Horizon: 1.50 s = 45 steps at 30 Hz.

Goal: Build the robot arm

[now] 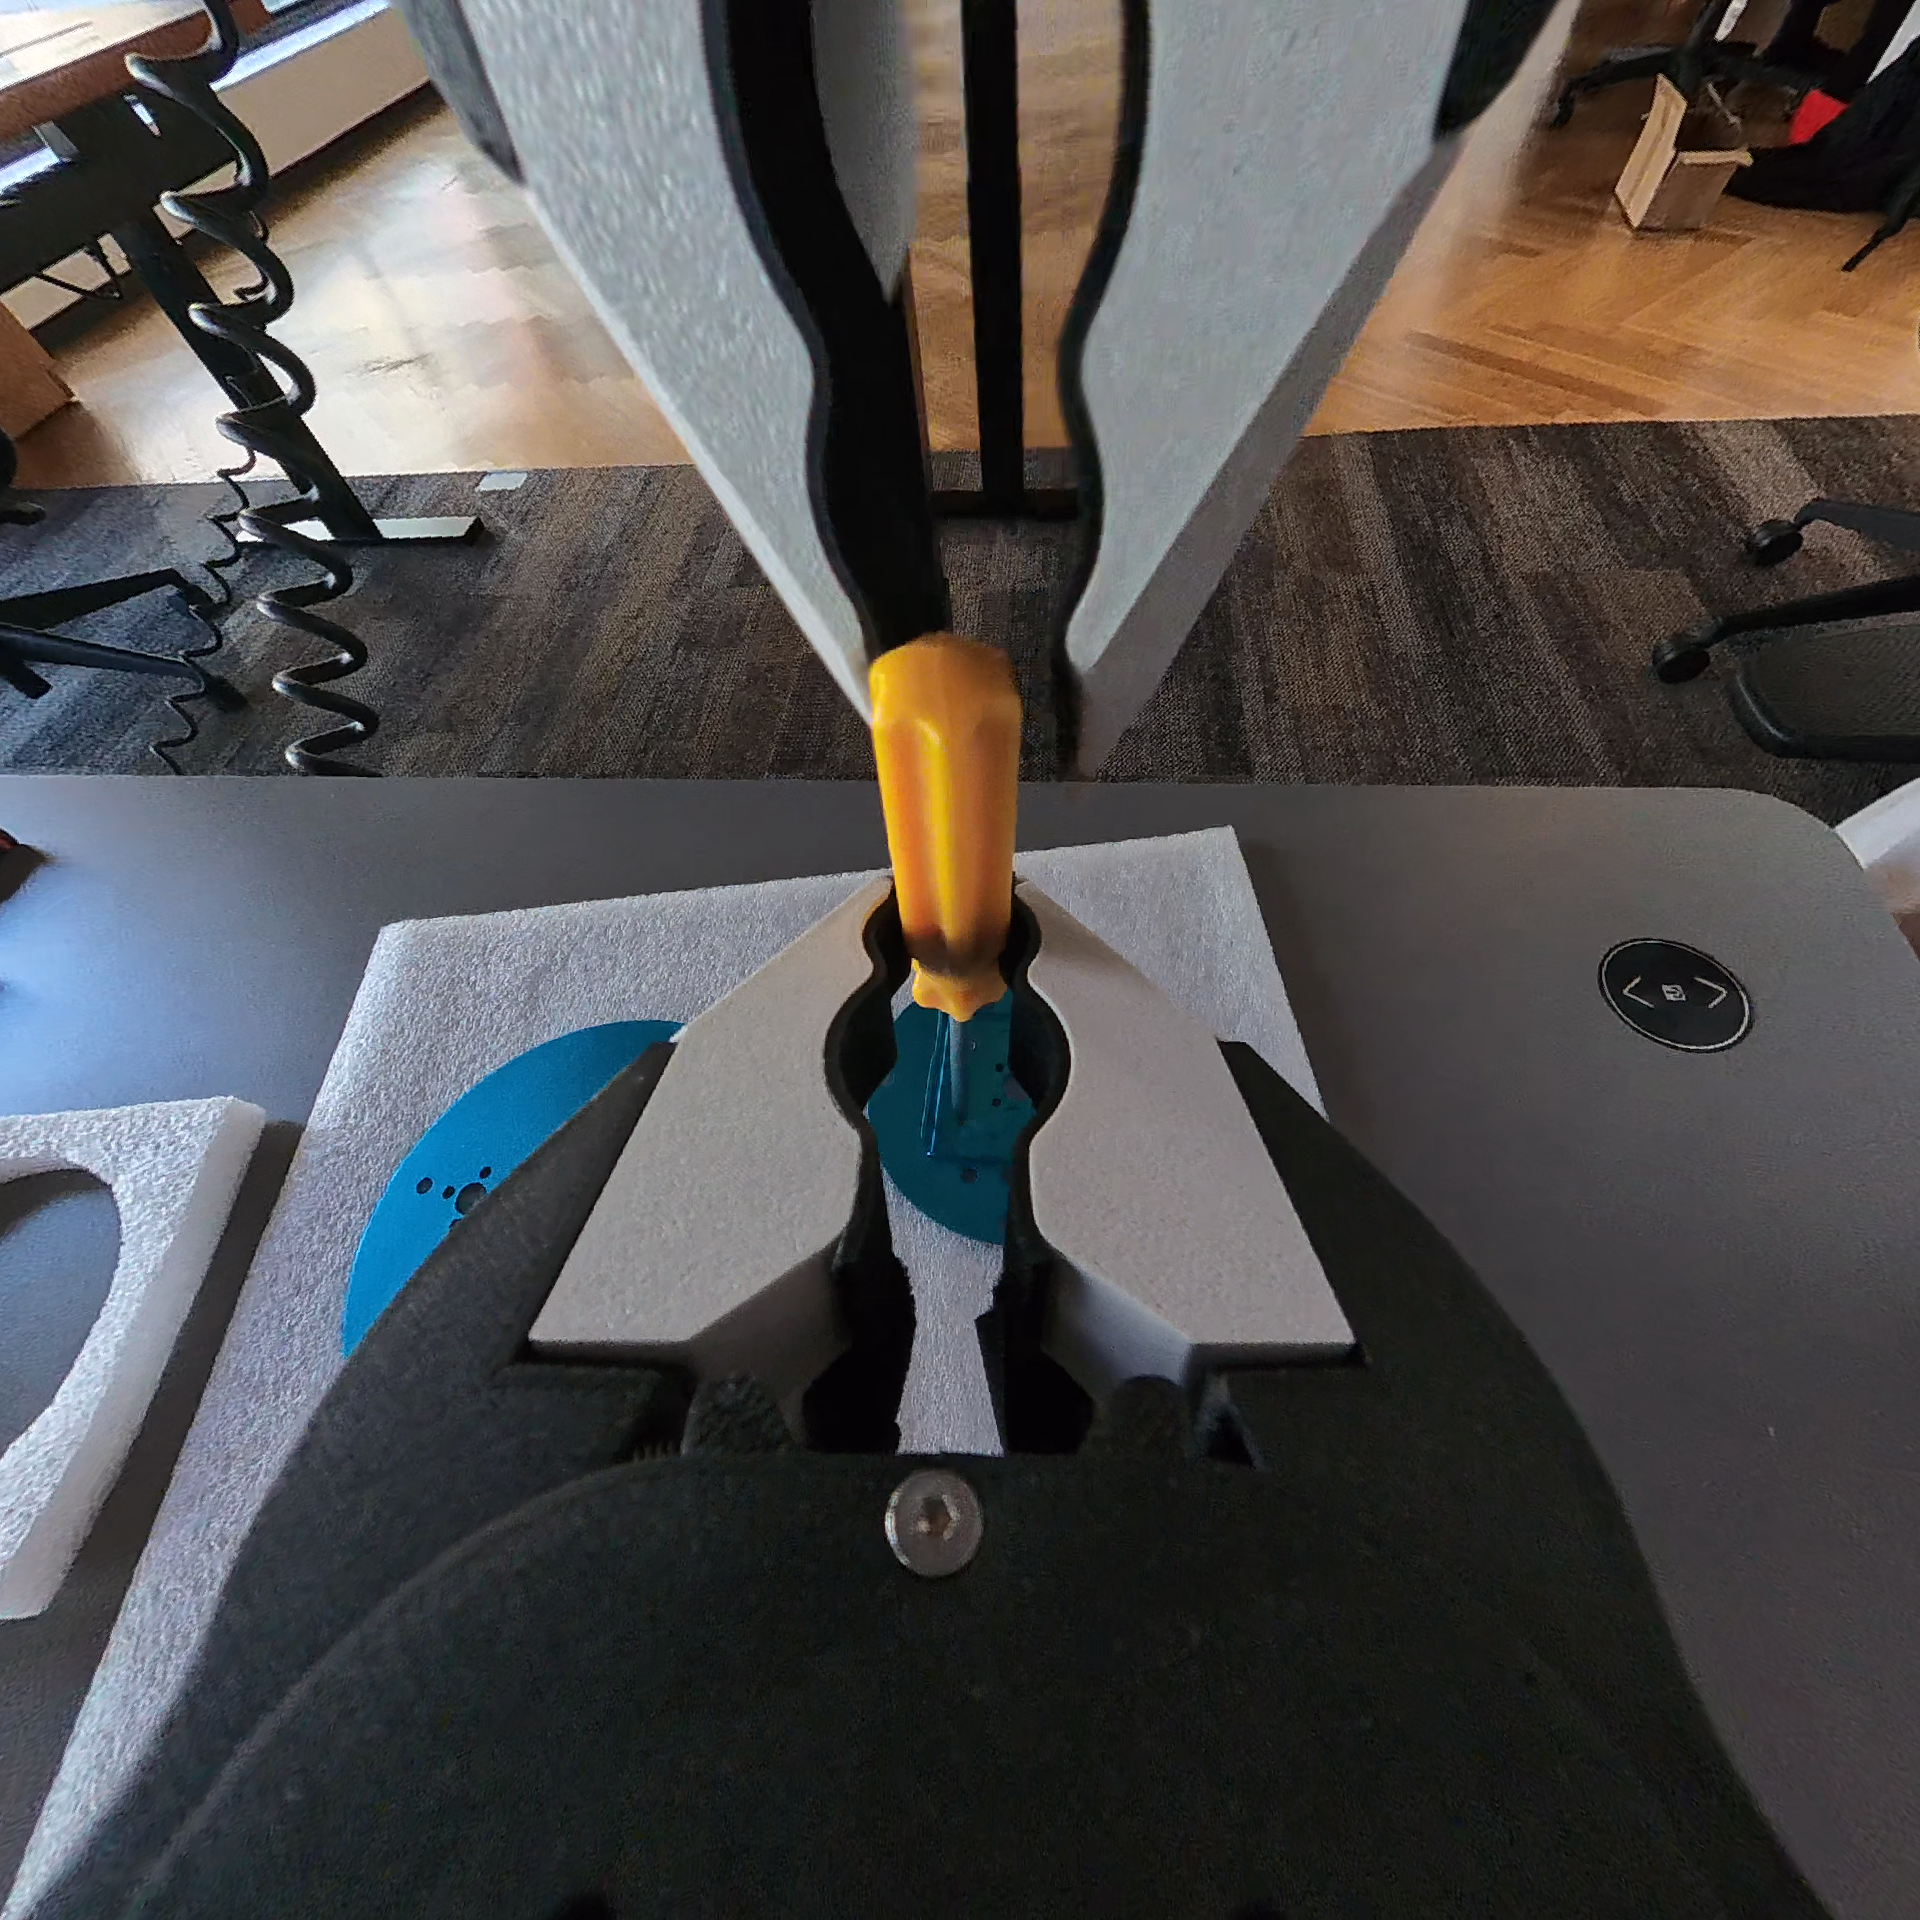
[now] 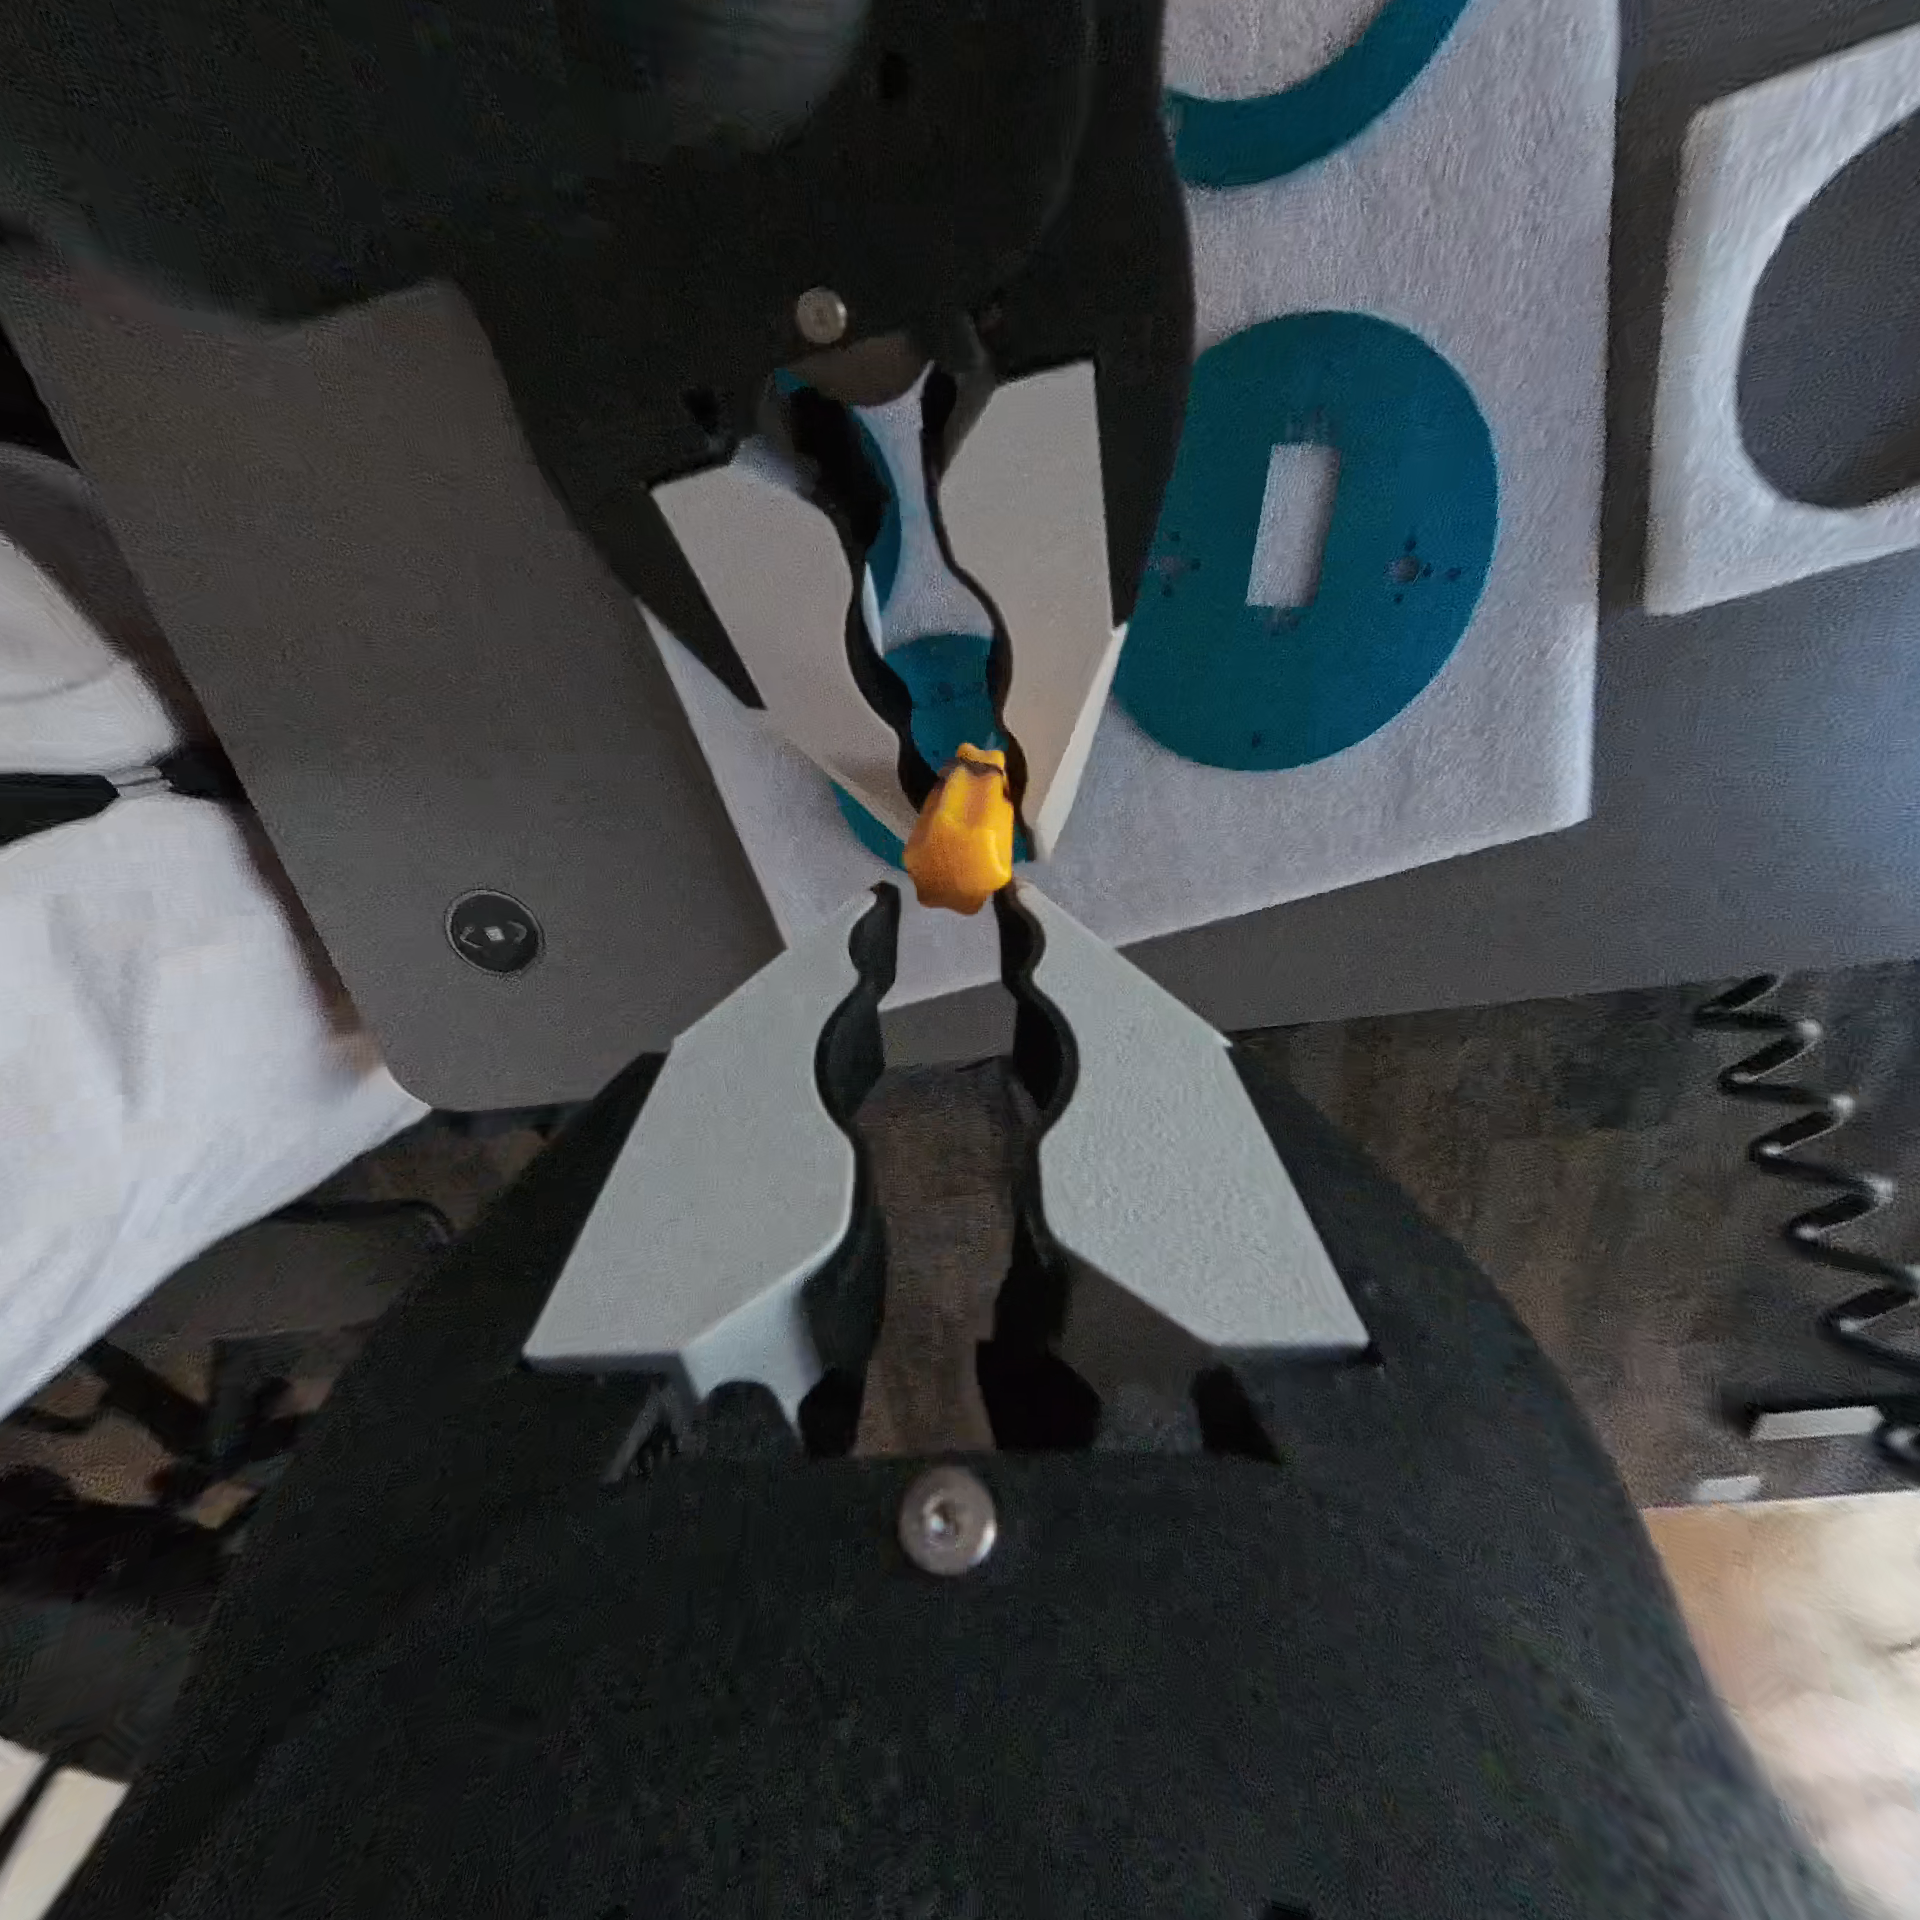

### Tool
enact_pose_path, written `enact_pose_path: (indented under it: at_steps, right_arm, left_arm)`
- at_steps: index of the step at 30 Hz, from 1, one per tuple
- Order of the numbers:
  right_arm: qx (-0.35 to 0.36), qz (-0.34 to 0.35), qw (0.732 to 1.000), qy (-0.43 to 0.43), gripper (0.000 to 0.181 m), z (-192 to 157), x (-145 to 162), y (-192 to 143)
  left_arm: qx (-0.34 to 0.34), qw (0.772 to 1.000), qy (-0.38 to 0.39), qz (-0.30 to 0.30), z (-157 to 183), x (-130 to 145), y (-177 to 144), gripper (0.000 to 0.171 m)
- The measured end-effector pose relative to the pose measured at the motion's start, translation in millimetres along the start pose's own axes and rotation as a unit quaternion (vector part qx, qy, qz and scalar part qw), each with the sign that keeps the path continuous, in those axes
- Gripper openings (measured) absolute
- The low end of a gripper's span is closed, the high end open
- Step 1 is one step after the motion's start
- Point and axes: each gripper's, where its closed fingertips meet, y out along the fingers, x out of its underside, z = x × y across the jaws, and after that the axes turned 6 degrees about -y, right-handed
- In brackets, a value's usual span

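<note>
- Screwdriver [image 1: 940,831], orange handle, stands near upright over the white foam sheet [image 1: 520,956]; landmark for all below.
- Left gripper [image 1: 954,940]: fingers clamped on the lower handle, just above the metal shank; tips meet round it.
- Shank runs down from the handle to a blue disc [image 1: 935,1143] directly under the screwdriver; tip looks to be touching the disc, can't be sure.
- Right gripper [image 2: 940,904] comes in from above the screwdriver; fingers apart, one tip each side of the handle's top end, close to it. Contact with the handle: can't tell, view is blurred.
- Second blue disc [image 2: 1309,540] w/ rectangular slot lies on the same foam to one side of the screwdriver; a third shows partly beyond.
- Grey desk [image 1: 1558,1247] under the foam; round control button [image 1: 1674,995] off to the left gripper's right of the screwdriver. Another foam piece [image 1: 156,1299] w/ cut-out on the other side.
- Handling, my guess: light, rigid tool; faceted plastic handle gives grip but smooth, may spin or slip. Best hold is mid-handle across the flats, not the thin shank.
- Discs look thin, hard; probably scratch easily.
</note>
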Motion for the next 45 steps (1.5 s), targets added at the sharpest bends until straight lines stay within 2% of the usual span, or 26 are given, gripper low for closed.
enact_pose_path:
  at_steps: [2, 6, 7, 8, 11, 13, 17, 20, 21, 23, 24, 26, 29, 32, 35, 38, 40, 42, 44, 45]
  right_arm:
    - [0.043, 0.008, 0.995, -0.088, 0.026, 9, -6, -6]
    - [0.055, 0.021, 0.973, -0.225, 0.039, 4, -13, -5]
    - [0.056, 0.006, 0.969, -0.241, 0.037, 5, -10, 0]
    - [0.046, -0.015, 0.968, -0.246, 0.017, 4, -4, 5]
    - [0.022, 0.013, 0.974, -0.224, 0.017, -4, -10, 7]
    - [0.007, 0.026, 0.978, -0.207, 0.024, -6, -9, 8]
    - [0.024, 0.048, 0.980, -0.191, 0.017, -2, -13, 8]
    - [0.022, 0.066, 0.994, -0.082, 0.016, 3, -14, 8]
    - [0.030, 0.078, 0.996, -0.015, 0.017, 7, -16, 8]
    - [0.042, 0.106, 0.987, 0.116, 0.017, 11, -18, 8]
    - [0.047, 0.116, 0.983, 0.138, 0.017, 11, -18, 8]
    - [0.044, 0.099, 0.990, 0.095, 0.018, 6, -17, 9]
    - [0.031, 0.053, 0.997, -0.053, 0.026, 0, -12, 9]
    - [0.039, 0.018, 0.990, -0.134, 0.018, 2, -6, 14]
    - [0.029, 0.018, 0.994, -0.103, 0.018, 3, -8, 16]
    - [0.041, 0.054, 0.996, 0.054, 0.018, 9, -13, 17]
    - [0.043, 0.081, 0.981, 0.173, 0.018, 11, -12, 17]
    - [0.058, 0.071, 0.982, 0.162, 0.018, 7, -9, 17]
    - [0.060, 0.048, 0.995, 0.068, 0.019, 4, -8, 16]
    - [0.051, 0.045, 0.998, 0.013, 0.026, 1, -10, 16]
  left_arm:
    - [0.001, 1.000, 0.000, 0.000, 0, 0, -1, 0.015]
    - [0.003, 1.000, 0.005, -0.002, 2, 0, 1, 0.015]
    - [0.003, 1.000, 0.006, -0.002, 2, 0, 1, 0.015]
    - [0.003, 1.000, 0.007, -0.002, 2, 0, 1, 0.014]
    - [0.004, 1.000, 0.019, -0.006, 5, 1, -1, 0.015]
    - [0.004, 1.000, 0.018, -0.006, 5, 0, 1, 0.014]
    - [0.006, 1.000, 0.013, -0.003, 3, 0, 2, 0.014]
    - [-0.005, 1.000, 0.003, -0.004, 0, -1, 3, 0.014]
    - [-0.011, 1.000, 0.002, -0.005, -2, -1, 3, 0.014]
    - [-0.018, 1.000, 0.002, -0.005, -4, -1, 4, 0.013]
    - [-0.014, 1.000, 0.001, -0.006, -3, -1, 4, 0.012]
    - [-0.006, 1.000, 0.010, -0.004, 0, 0, 4, 0.011]
    - [-0.006, 1.000, 0.013, -0.006, 2, -1, 6, 0.012]
    - [-0.005, 1.000, 0.011, -0.004, 2, -1, 5, 0.012]
    - [-0.010, 1.000, 0.007, -0.004, 0, 0, 5, 0.011]
    - [-0.024, 1.000, -0.007, -0.007, -6, 0, 5, 0.010]
    - [-0.026, 1.000, -0.017, -0.001, -8, -1, 5, 0.010]
    - [-0.015, 1.000, -0.007, -0.003, -4, -1, 6, 0.009]
    - [-0.014, 1.000, 0.005, -0.007, -1, -1, 8, 0.009]
    - [-0.011, 1.000, 0.005, -0.004, 0, -2, 8, 0.008]
